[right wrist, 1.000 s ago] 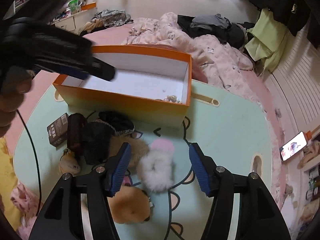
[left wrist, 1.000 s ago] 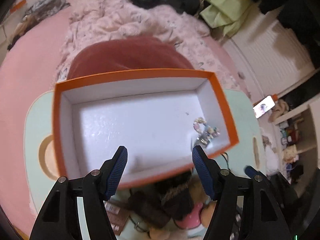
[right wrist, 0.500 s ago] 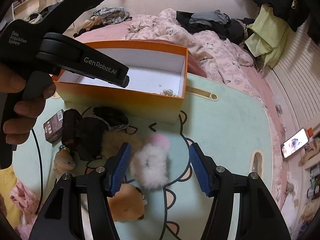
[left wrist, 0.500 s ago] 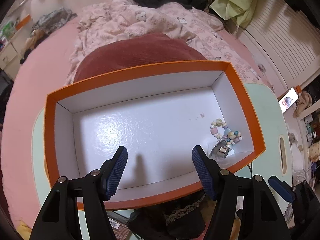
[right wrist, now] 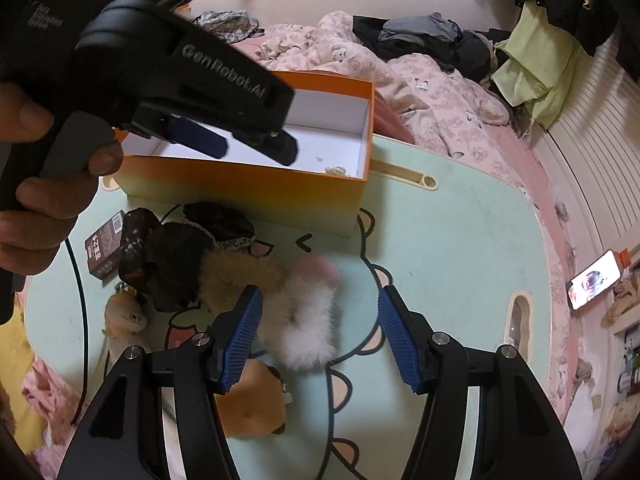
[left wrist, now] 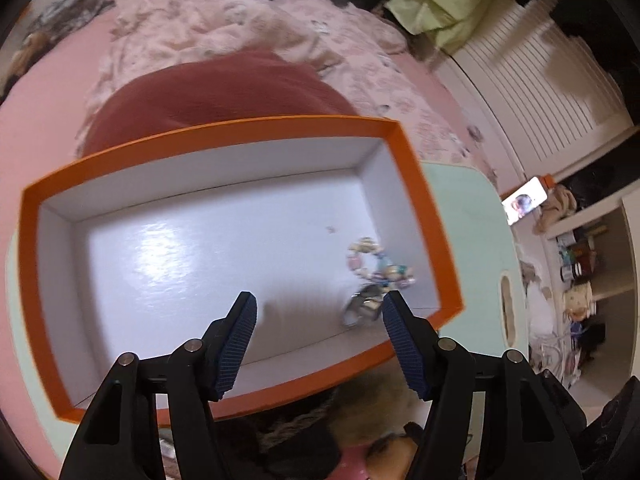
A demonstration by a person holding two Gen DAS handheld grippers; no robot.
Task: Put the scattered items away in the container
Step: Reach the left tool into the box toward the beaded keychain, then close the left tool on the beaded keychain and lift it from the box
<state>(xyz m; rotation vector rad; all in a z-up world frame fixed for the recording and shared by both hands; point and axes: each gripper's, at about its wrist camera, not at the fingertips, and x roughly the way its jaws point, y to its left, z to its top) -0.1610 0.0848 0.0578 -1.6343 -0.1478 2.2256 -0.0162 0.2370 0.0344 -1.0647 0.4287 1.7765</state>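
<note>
As seen from the left wrist, the left gripper [left wrist: 318, 306] hangs over the orange box [left wrist: 420, 184], its jaws apart with nothing between them and closing slightly. A beaded bracelet [left wrist: 378, 260] lies on the white floor of the box near the right-hand wall, just beyond the right fingertip and outside the gap; whether the tip touches the small metallic piece below it cannot be told through the blur. Dark and furry items show below the near wall of the box.

From the right wrist, the right gripper [right wrist: 320, 302] has its fingers apart, gripping nothing. A white fluffy scrunchie [right wrist: 306, 322] lies on the mint table [right wrist: 460, 248] between the fingers, nearer the left one, with no pad pressing on it. A tan plush toy [right wrist: 256, 404] sits beside the left finger; black lace scrunchies [right wrist: 188, 256] and a small dark packet [right wrist: 105, 245] lie further left. A hand [right wrist: 36, 184] holds the left gripper above the box.
</note>
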